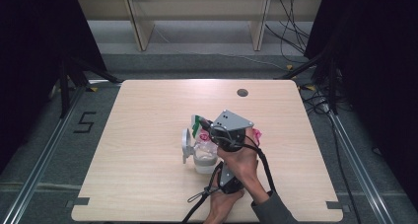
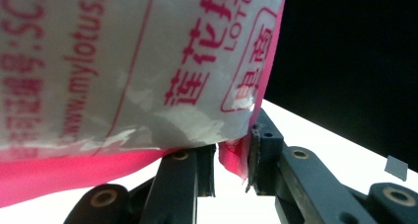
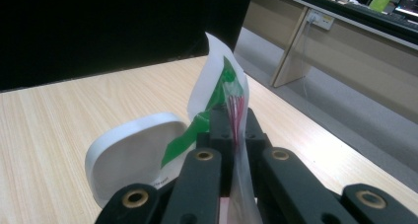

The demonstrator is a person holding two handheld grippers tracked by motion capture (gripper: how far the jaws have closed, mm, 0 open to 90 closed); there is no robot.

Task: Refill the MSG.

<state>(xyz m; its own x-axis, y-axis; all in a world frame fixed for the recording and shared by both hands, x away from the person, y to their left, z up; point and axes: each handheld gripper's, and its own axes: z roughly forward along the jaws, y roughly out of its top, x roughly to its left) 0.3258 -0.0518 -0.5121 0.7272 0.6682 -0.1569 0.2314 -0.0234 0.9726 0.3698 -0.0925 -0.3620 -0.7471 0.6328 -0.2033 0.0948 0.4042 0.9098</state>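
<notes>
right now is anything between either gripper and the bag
Nothing visible. Both grippers already pinch the bag: the left gripper clamps its pink edge, and the right gripper is shut on its clear film by the green strip. The white lid sits beside the right gripper, not between.

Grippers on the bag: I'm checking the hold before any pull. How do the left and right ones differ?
The left gripper has its jaws apart with a gap showing; the right gripper has its jaws shut. The left gripper has a pink corner of the bag between its jaws; the right gripper clamps the clear film by the green strip. Both are at the same bag.
</notes>
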